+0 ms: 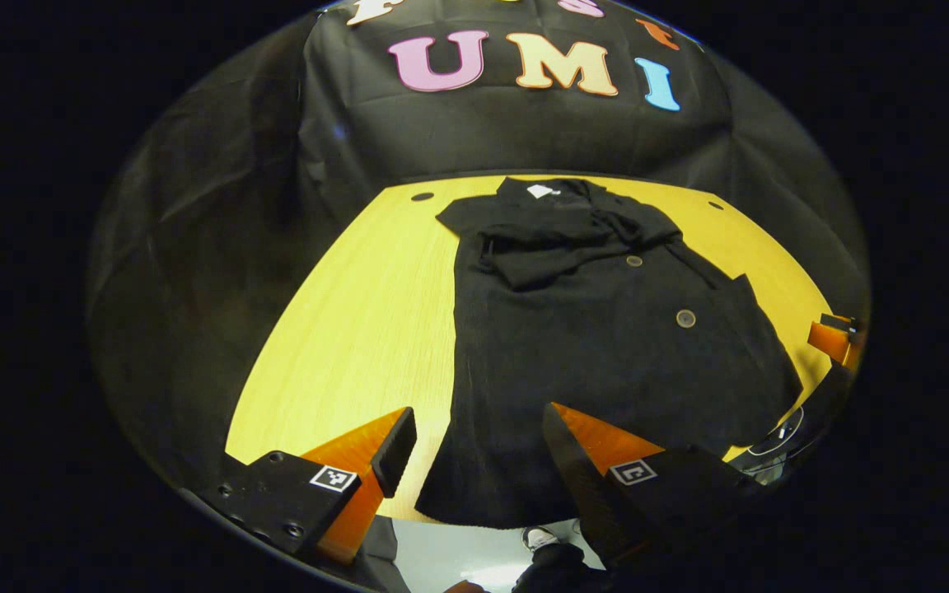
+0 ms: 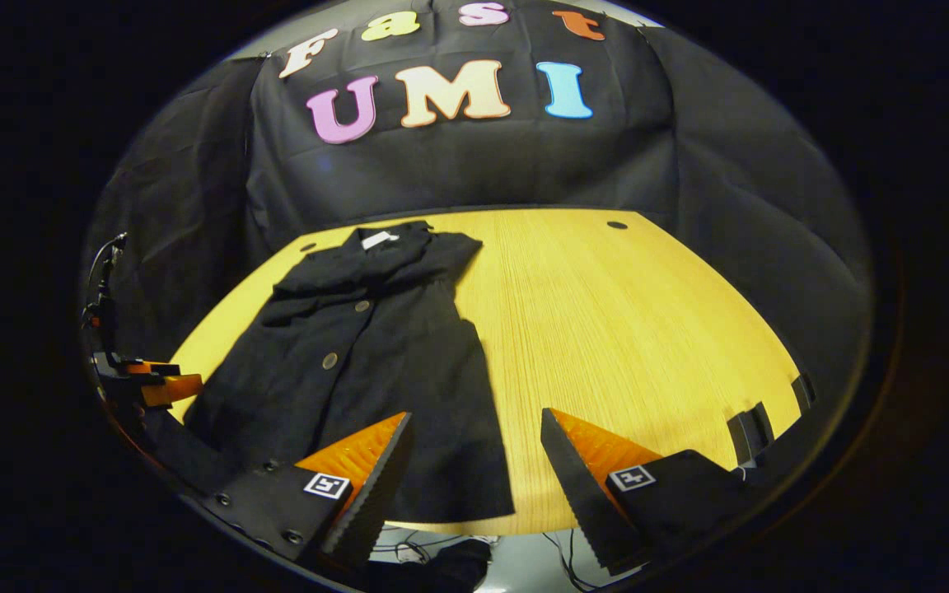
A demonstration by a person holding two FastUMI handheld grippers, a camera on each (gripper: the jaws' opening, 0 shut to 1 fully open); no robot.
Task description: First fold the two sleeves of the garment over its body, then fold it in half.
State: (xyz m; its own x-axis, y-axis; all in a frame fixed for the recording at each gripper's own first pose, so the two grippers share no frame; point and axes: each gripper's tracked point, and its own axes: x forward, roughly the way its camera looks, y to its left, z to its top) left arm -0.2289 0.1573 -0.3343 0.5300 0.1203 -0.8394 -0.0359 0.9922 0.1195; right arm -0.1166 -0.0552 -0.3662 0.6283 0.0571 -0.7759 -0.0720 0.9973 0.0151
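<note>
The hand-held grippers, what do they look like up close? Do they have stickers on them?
Each hand-held gripper, the left and the right, has two wedge-shaped fingers that taper to a point, with ridged inner pads. The fingers sit on black blocks with small screws. Each block carries a square black-and-white marker, much like a sticker. Thin cables hang near the left one in the right gripper view.

The left gripper [image 1: 470, 449] has its jaws spread wide, holding nothing, pointing forward and slightly down. The right gripper [image 2: 474, 449] is likewise wide apart and empty, held level beside it.
</note>
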